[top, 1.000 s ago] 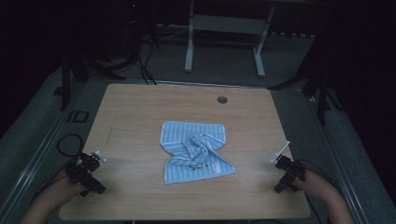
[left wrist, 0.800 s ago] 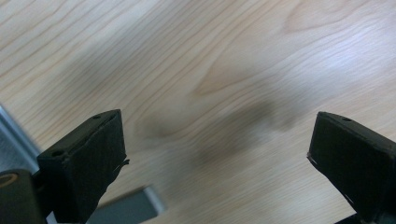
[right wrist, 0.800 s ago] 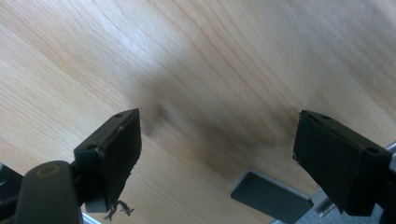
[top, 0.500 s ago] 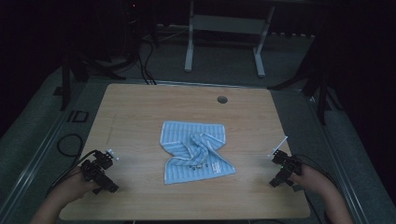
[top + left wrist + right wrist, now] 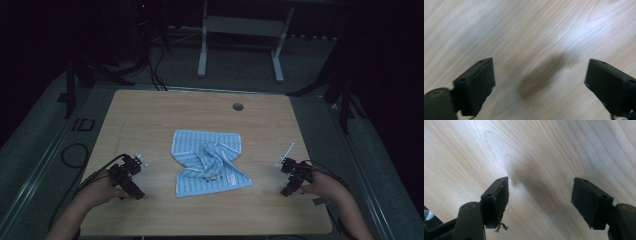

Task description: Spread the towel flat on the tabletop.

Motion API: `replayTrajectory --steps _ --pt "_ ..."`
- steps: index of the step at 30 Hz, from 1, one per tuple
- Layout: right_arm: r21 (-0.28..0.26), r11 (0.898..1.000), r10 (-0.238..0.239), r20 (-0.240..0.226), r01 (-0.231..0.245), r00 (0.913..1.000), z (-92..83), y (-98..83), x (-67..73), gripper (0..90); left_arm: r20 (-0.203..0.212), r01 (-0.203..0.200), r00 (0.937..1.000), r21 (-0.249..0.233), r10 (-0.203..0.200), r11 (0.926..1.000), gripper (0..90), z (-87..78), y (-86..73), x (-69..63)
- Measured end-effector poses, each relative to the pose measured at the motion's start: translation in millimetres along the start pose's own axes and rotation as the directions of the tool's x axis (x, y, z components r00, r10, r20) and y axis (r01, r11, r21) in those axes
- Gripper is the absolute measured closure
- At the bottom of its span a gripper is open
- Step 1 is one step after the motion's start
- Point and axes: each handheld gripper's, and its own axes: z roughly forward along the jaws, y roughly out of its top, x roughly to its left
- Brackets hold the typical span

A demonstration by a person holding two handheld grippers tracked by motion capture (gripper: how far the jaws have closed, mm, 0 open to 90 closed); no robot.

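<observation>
High view, starting closest to the person: 2 forearms come in from the bottom edge, each hand holding a gripper over the wooden table [image 5: 150, 107]. The left gripper [image 5: 131, 170] sits over the near-left part of the tabletop, with its cable trailing off toward the left edge. The right gripper [image 5: 294, 175] is over the near-right part, with a thin white stick poking up from it.

Both sets of jaws are spread apart with nothing but bare wood between them. You can see that clearly in the left gripper view, where the left gripper [image 5: 539, 85] frames just woodgrain and a soft shadow, and it's the same in the right gripper view for the right gripper [image 5: 540, 197]. Both pairs of jaws have just been closing a bit, but they're still wide and not pinching anything. A bit of frayed thread hangs off one jaw in the right gripper view.

Between the 2 grippers and a little farther in lies the striped light-blue towel [image 5: 210, 162], about mid-table, bunched and wrinkled in its middle with flatter edges around. Neither gripper touches it; both are well apart from it.

Past the towel there's a small round cable hole [image 5: 238, 106] near the far edge of the table. Beyond that stands a white metal stand [image 5: 240, 30] on the dark floor.
</observation>
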Motion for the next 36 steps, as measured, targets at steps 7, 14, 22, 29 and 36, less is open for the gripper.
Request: replayTrajectory --steps 7,14,22,29,36 --pt "0.023 0.999 -0.038 -0.013 0.039 0.9992 1.0 18.6 4.0 36.1 0.007 -0.047 0.9989 0.001 0.047 0.9989 15.2 3.5 20.7 -14.5" --pt "-0.009 0.996 -0.094 0.023 0.094 0.9953 -3.1 35.5 14.7 37.1 0.005 -0.078 0.9969 -0.027 0.078 0.9966 15.8 1.8 39.1 -26.5" --pt "-0.044 0.987 -0.156 0.020 0.157 0.9876 -9.1 61.8 29.9 37.3 0.012 -0.122 0.9924 -0.055 0.123 0.9910 15.9 -1.6 64.7 -42.9" --pt "-0.079 0.978 -0.195 0.009 0.195 0.9808 -13.0 80.4 41.6 37.4 0.003 -0.162 0.9866 -0.078 0.163 0.9837 18.5 -3.0 86.8 -56.1" --pt "-0.108 0.970 -0.218 0.008 0.217 0.9760 -17.4 105.1 51.6 38.9 -0.011 -0.209 0.9779 -0.102 0.209 0.9727 24.4 -4.9 109.7 -70.9"
